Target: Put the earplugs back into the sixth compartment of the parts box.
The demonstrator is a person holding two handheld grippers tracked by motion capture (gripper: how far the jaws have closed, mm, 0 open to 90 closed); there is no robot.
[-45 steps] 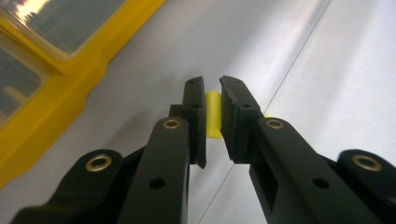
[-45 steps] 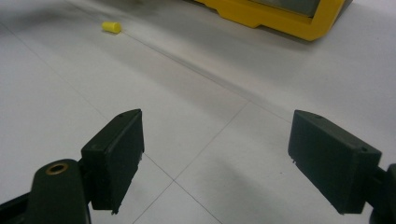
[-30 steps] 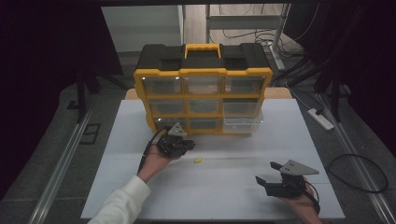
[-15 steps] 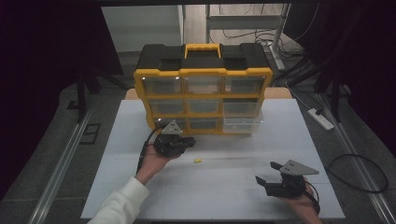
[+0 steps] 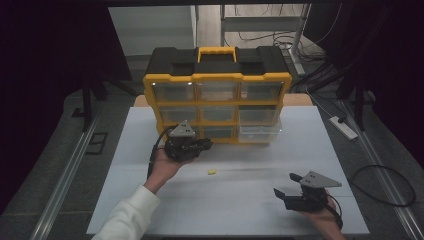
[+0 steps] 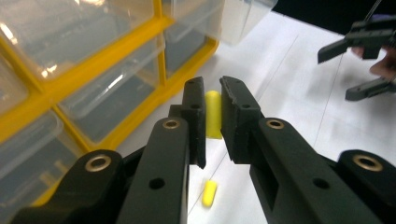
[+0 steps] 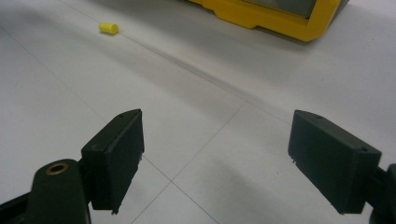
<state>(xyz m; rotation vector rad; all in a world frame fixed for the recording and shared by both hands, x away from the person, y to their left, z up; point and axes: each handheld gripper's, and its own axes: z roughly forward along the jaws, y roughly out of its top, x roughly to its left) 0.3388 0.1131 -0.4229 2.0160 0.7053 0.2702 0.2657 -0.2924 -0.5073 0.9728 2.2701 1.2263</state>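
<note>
Beside organizer (image 5: 217, 95), open white table (image 5: 250, 210)

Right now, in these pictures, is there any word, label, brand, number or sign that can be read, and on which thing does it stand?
None can be read. The yellow and black drawer cabinet, its clear drawers, the white table and both grippers show no legible text.
</note>
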